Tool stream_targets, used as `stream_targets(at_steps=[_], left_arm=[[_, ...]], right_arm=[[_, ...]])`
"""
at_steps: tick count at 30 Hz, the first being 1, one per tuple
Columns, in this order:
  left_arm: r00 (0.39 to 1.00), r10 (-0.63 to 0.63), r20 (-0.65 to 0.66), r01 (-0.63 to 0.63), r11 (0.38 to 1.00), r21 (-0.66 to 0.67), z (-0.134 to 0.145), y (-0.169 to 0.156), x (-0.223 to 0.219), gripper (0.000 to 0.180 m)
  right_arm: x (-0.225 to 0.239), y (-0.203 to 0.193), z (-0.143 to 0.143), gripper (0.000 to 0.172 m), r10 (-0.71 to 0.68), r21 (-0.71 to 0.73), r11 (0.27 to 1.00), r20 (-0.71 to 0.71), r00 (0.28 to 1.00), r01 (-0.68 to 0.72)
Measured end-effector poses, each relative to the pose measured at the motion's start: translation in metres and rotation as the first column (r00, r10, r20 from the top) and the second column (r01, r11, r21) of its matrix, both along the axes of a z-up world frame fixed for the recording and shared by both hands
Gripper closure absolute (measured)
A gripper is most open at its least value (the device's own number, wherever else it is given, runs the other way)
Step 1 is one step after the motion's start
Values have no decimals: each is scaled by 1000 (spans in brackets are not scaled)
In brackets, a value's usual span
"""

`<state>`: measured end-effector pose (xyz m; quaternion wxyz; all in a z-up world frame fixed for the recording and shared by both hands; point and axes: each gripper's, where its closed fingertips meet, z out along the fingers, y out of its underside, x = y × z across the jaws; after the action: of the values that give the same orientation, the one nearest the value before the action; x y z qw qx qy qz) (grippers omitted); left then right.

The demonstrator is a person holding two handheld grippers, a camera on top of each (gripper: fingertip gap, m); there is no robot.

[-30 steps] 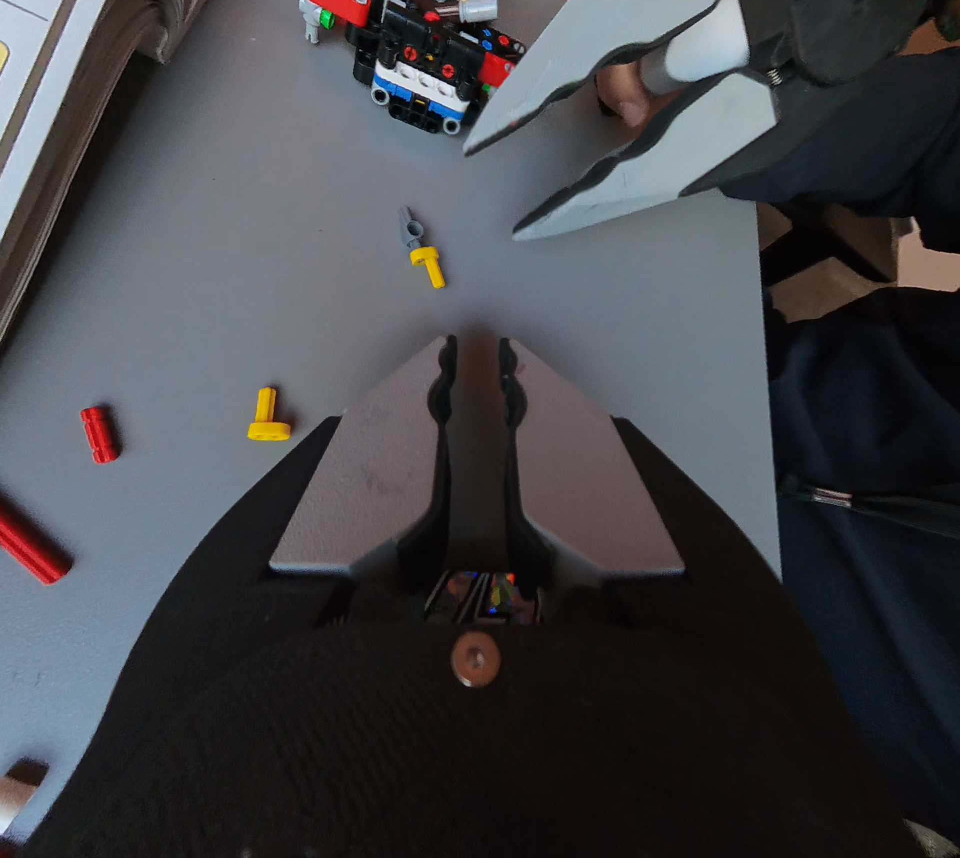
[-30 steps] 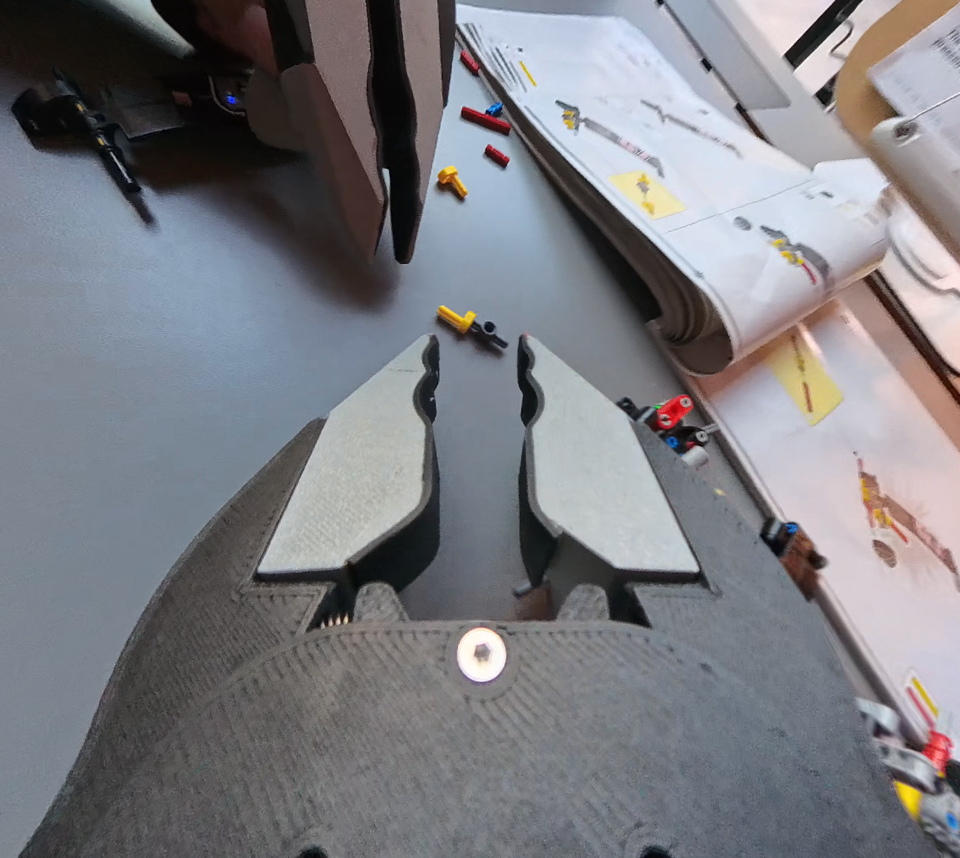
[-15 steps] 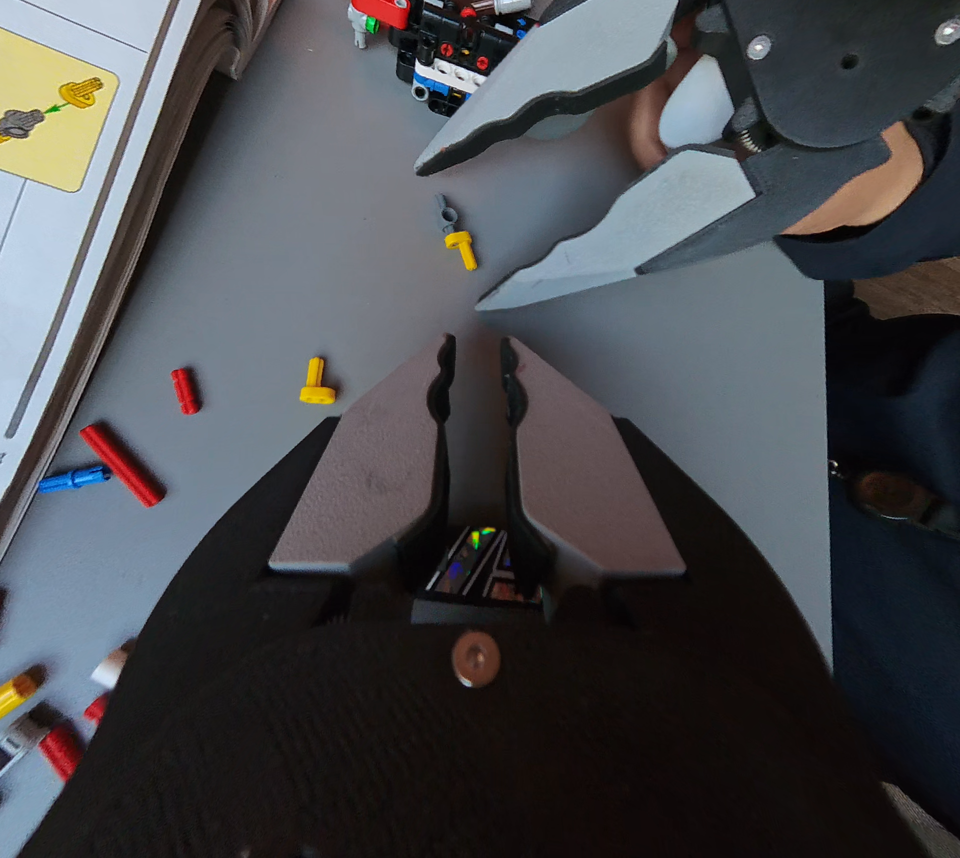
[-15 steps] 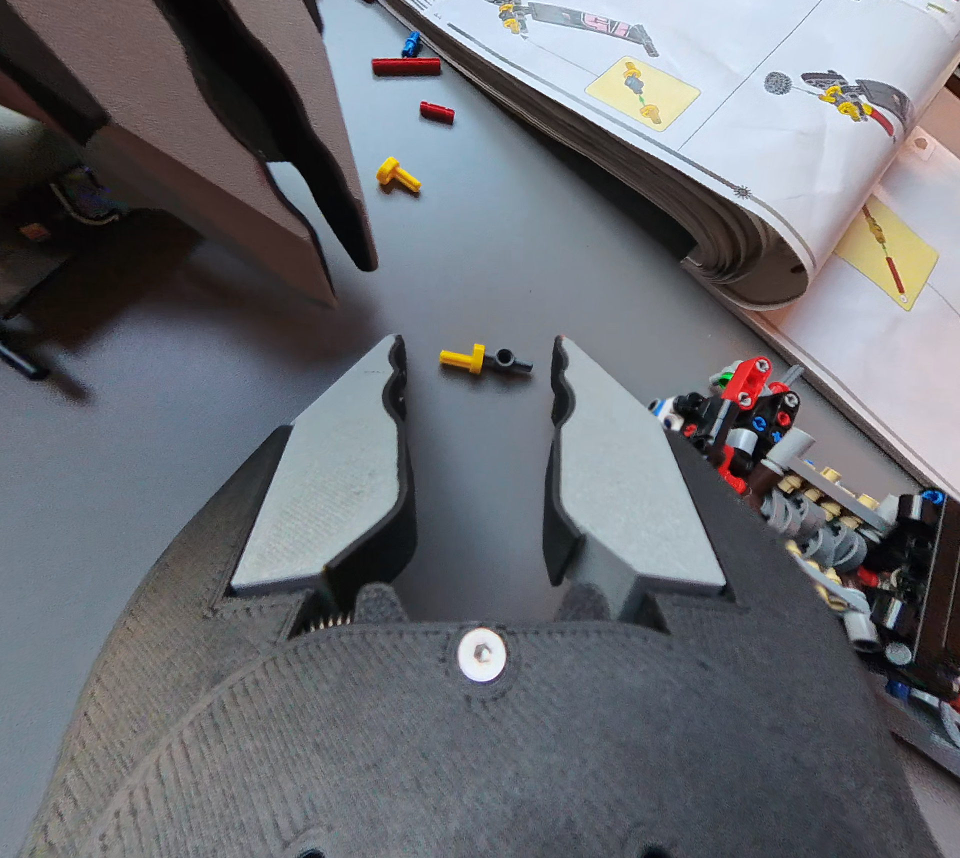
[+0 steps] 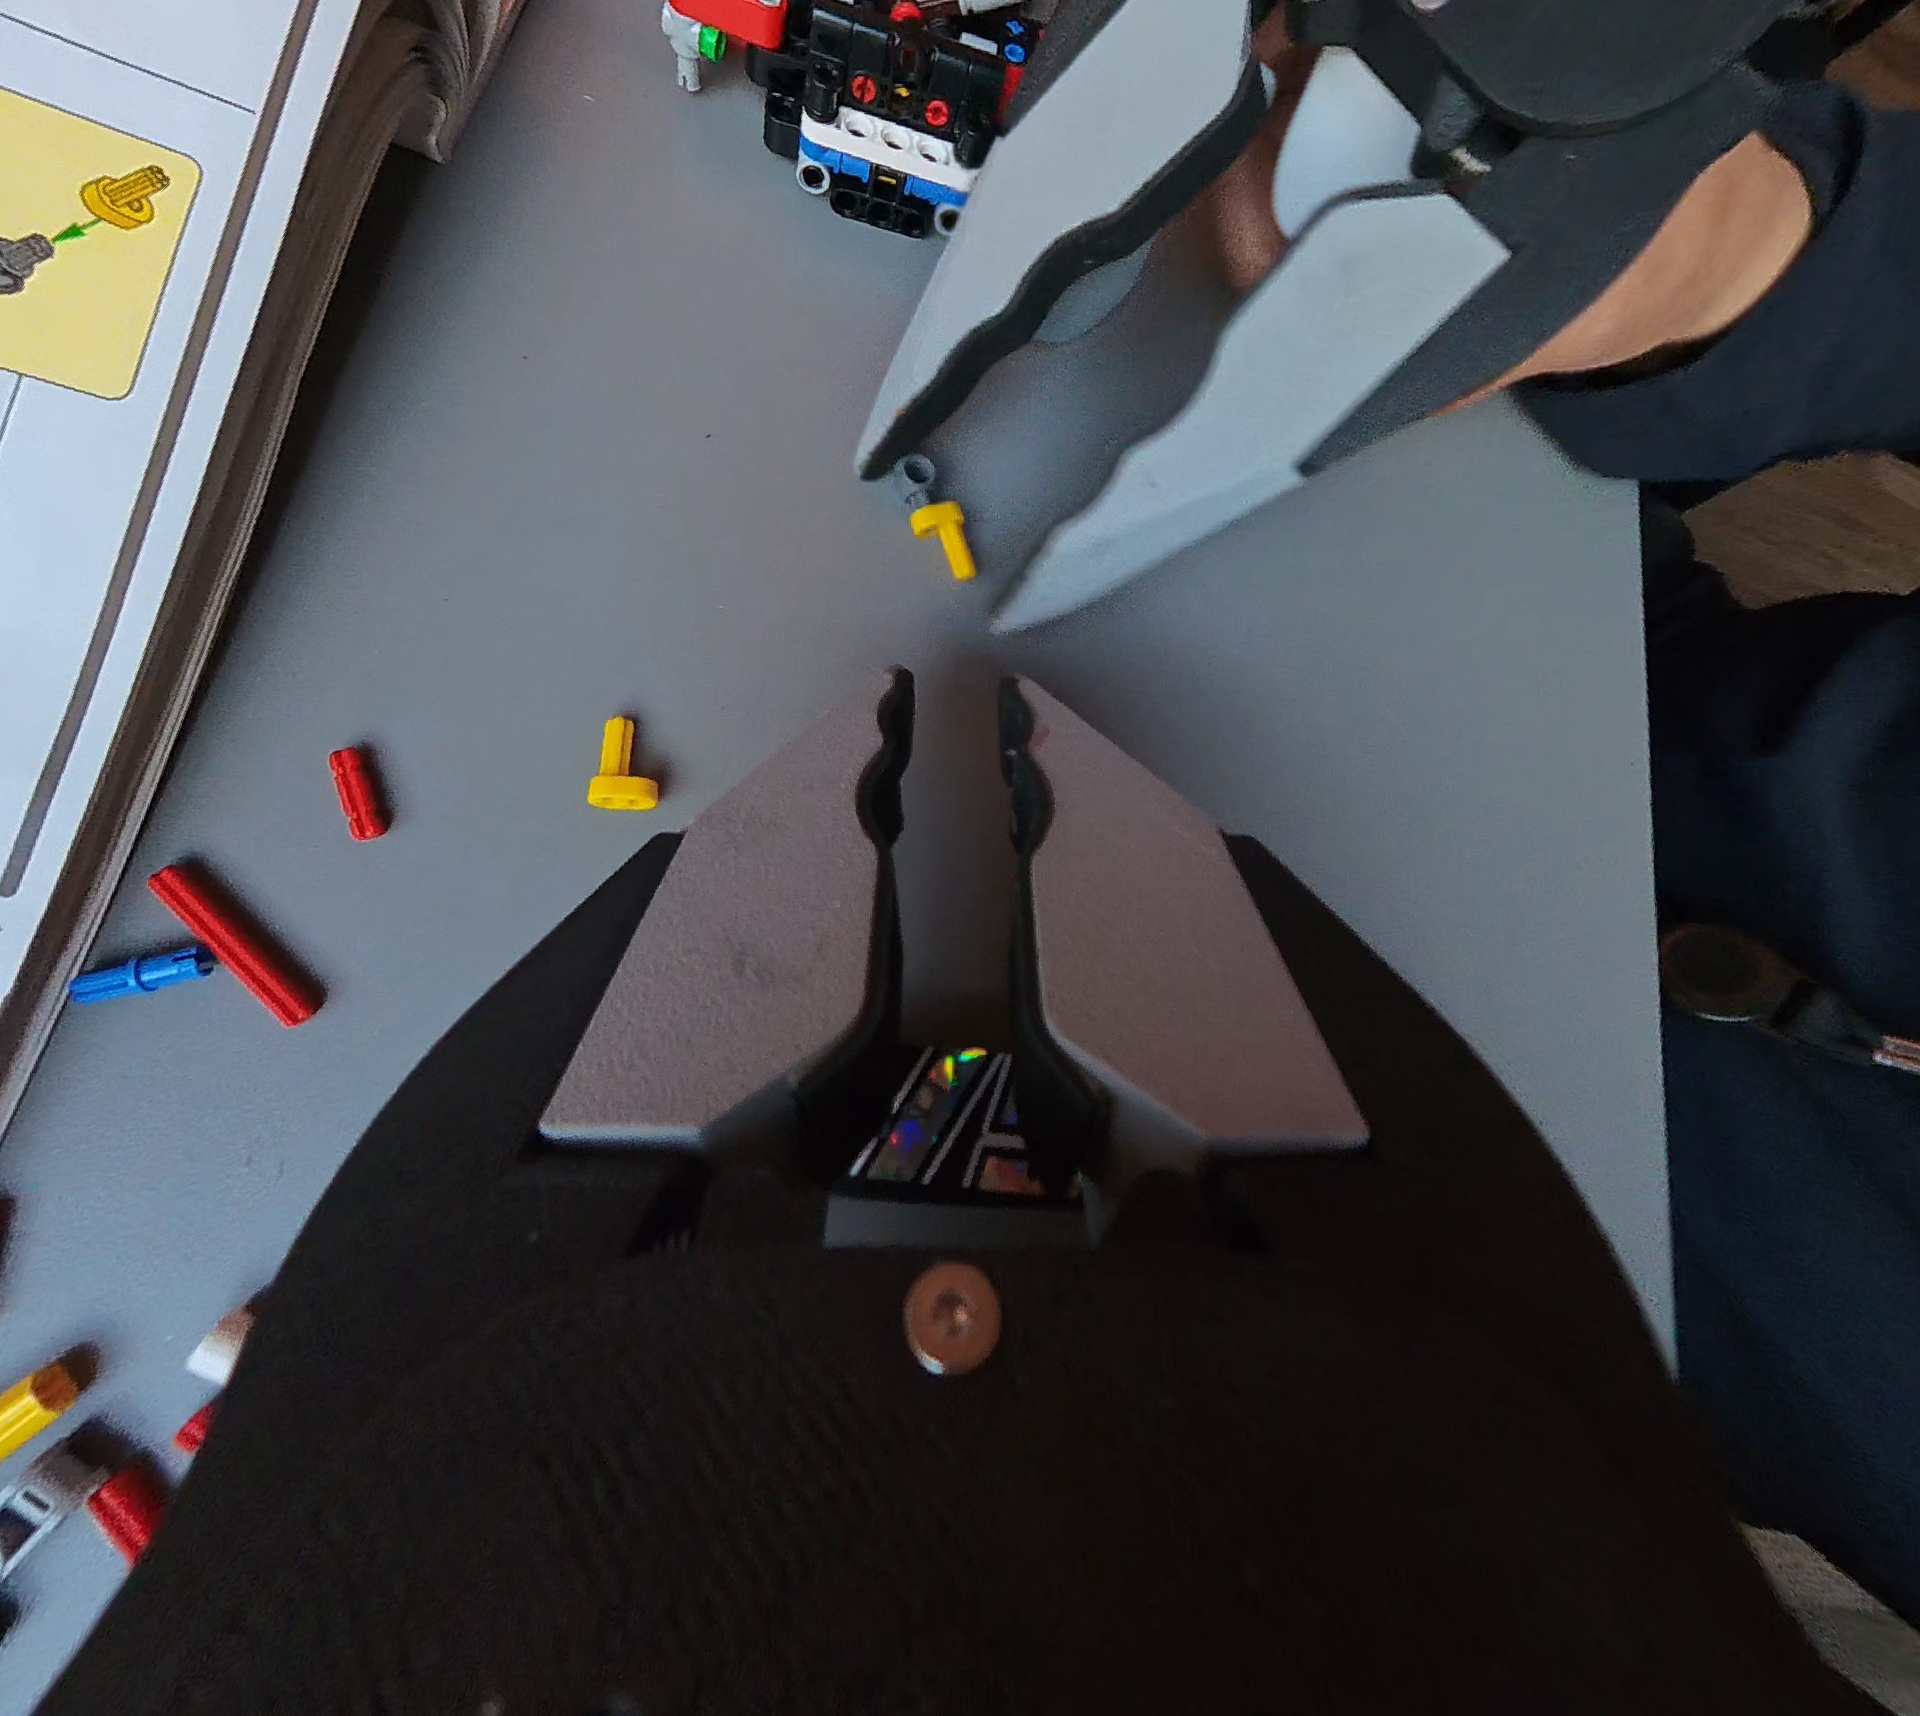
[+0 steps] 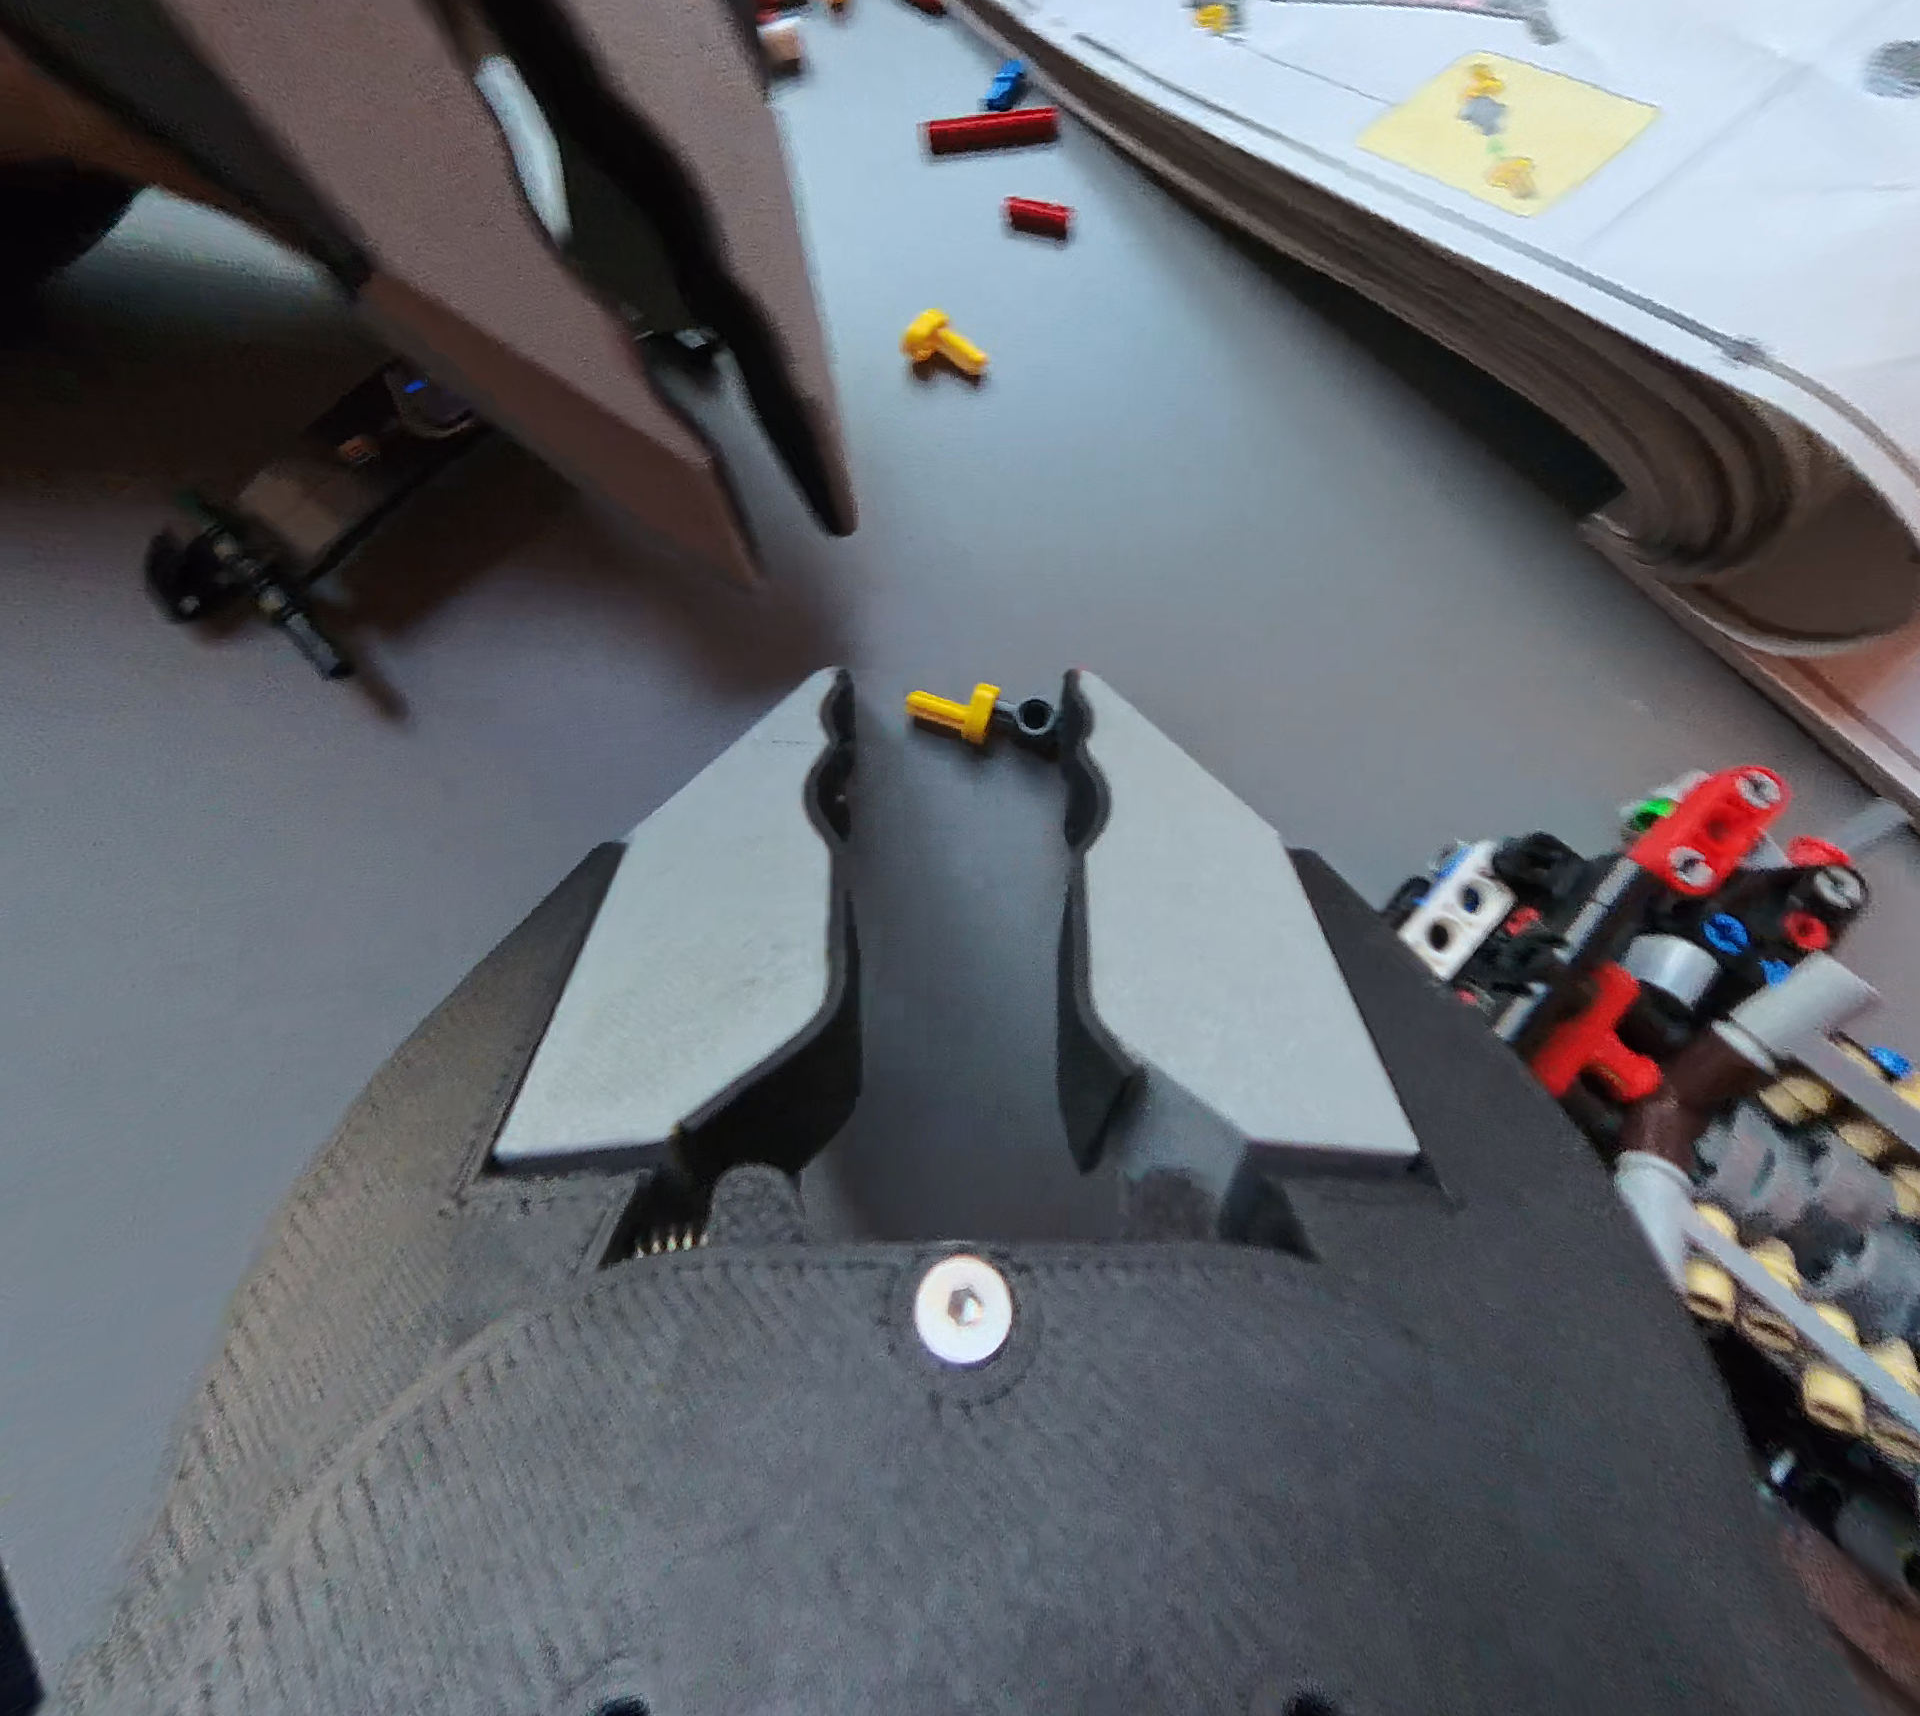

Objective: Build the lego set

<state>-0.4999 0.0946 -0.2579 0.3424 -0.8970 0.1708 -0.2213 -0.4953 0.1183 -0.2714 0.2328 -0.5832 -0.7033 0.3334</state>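
A flat, matte grey desk [image 5: 540,440] fills both views, lit softly and evenly, with dim shadows pooling beneath whatever stands over it. Right of the left jaws its straight edge [image 5: 1647,731] drops off, and beyond that edge shows a strip of brownish wood-toned floor [image 5: 1808,523].

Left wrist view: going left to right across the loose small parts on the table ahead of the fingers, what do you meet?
Blue pin → long red axle → short red pin → lone yellow pin → yellow-and-grey joined piece, lying between the right gripper fingers.

Pin [image 6: 979,714] betw. right fingers [image 6: 1143,835]
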Motion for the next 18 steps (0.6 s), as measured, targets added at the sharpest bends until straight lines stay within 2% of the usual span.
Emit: stream_targets(at_steps=[2,4,6,9,12,14,18], left_arm=[[1000,-14,-19,14,1000,11,1,-1,-1,167],[999,-23,-36,24,999,26,2,-1,-3,167],[998,-30,-53,32,999,41,3,0,-4,167],[993,-30,-111,37,998,60,3,9,-12,169],[990,-70,-120,72,997,15,-3,14,-8,173],[984,-120,-131,118,993,-26,-9,16,0,180],[962,-196,-188,187,980,-65,-16,27,11,180]], right_arm=[[6,-10,0,120,96,24,995,-3,995,-96],[12,-9,3,117,128,77,989,-32,991,-125],[14,1,5,117,80,95,993,-52,995,-75],[14,11,-2,108,-57,31,998,6,998,57],[20,4,-1,114,-115,30,993,5,993,115],[24,-3,-2,118,-77,58,995,3,997,77],[18,0,-2,125,-45,60,997,-1,999,45]])
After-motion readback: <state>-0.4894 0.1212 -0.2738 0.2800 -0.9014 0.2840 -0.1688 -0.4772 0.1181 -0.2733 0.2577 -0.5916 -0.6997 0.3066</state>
